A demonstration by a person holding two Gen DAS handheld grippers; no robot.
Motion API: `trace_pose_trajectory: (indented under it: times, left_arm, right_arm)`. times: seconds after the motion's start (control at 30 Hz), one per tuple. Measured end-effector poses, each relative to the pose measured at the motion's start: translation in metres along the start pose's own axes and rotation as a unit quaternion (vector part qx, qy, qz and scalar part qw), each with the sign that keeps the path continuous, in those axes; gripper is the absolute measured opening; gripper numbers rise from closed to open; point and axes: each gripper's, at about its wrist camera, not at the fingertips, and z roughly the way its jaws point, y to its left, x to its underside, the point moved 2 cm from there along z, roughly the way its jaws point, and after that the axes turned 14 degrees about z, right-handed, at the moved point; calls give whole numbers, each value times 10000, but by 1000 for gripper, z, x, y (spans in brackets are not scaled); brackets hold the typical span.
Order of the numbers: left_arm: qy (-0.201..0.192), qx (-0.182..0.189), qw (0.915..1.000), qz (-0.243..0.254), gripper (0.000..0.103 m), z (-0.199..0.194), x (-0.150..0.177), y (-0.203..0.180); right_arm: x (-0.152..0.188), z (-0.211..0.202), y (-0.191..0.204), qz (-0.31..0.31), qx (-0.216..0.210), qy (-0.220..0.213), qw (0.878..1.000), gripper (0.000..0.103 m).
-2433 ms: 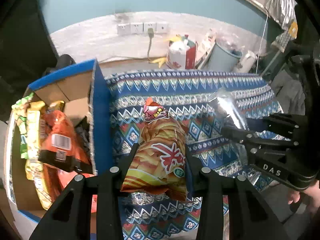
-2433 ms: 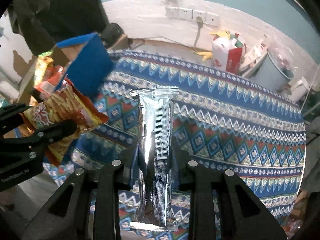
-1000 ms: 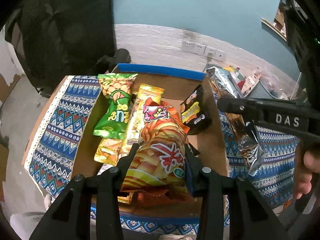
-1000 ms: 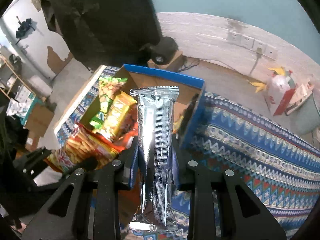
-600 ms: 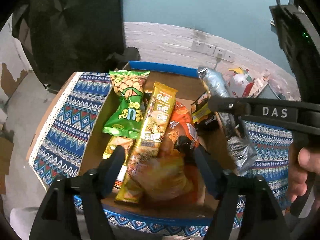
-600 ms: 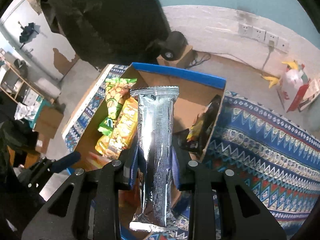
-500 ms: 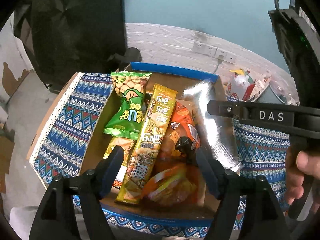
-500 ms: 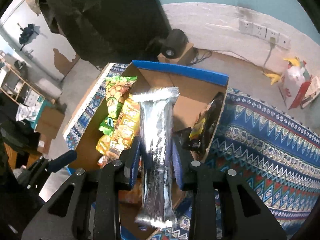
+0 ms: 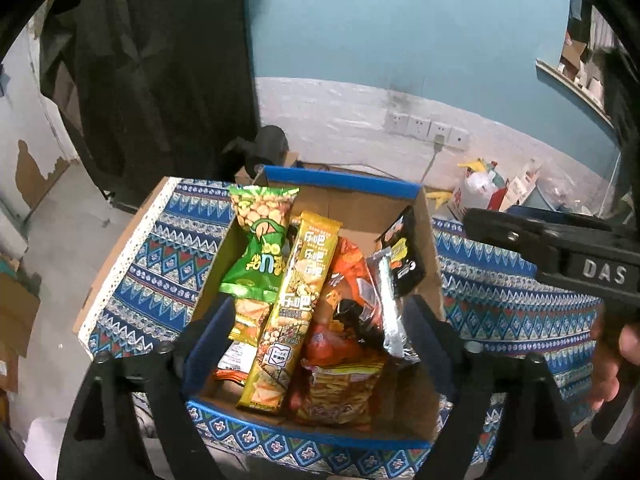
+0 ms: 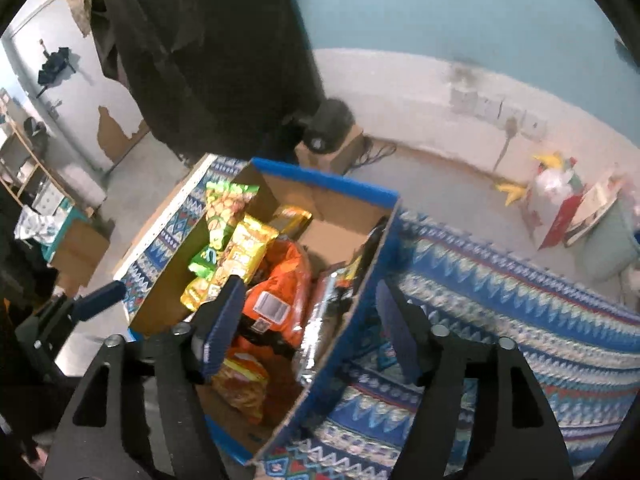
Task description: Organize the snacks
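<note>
both tongs hang over the box, left tongs [image 9: 320, 320] and right tongs [image 10: 308, 312] opening with nothing between them. the crinkly orange chip bag [image 9: 340, 388] and the ribbed silver foil packet [image 9: 390, 312] lie inside the blue-rimmed cardboard box [image 9: 340, 182], apparently just dropped among glossy packets, on the patterned bench [image 9: 500, 300].

left gripper [image 9: 320, 316]: black plastic fingers; dark blue pads; silver screws along the finger bases; triangular cut-outs | right gripper [image 10: 310, 312]: same black build; blue pads; silver screws; white "DAS" lettering on its side | hand [image 9: 618, 364]: bare; no sleeve visible
</note>
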Motion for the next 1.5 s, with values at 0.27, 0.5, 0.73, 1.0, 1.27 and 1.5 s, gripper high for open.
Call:
trace_pose_trajectory:
  times: [0.27, 0.5, 0.73, 1.0, 1.27, 1.5]
  left_arm:
    - [-309, -221, 9988, 300, 95, -34, -12, -18]
    - [-544, -430, 9963, 502, 100, -52, -19, -29]
    - [-548, -468, 9959, 546, 101, -55, -20, -31]
    - [-382, -472, 9964, 588, 101, -49, -19, -37]
    - [-343, -481, 9958, 692, 101, -49, -20, -42]
    - [-334, -484, 9954, 761, 101, -49, -20, -46]
  right_arm:
    - [6, -42, -8, -232, 214, -431, 9986, 76]
    - [16, -69, -22, -237, 316, -637, 9972, 77]
    - [28, -85, -27, -383, 415, -811, 9951, 77]
    - [40, -90, -37, -424, 394, -802, 9951, 77]
    - [42, -88, -47, -336, 454, -719, 9958, 77]
    - [45, -90, -47, -375, 444, -707, 9958, 77]
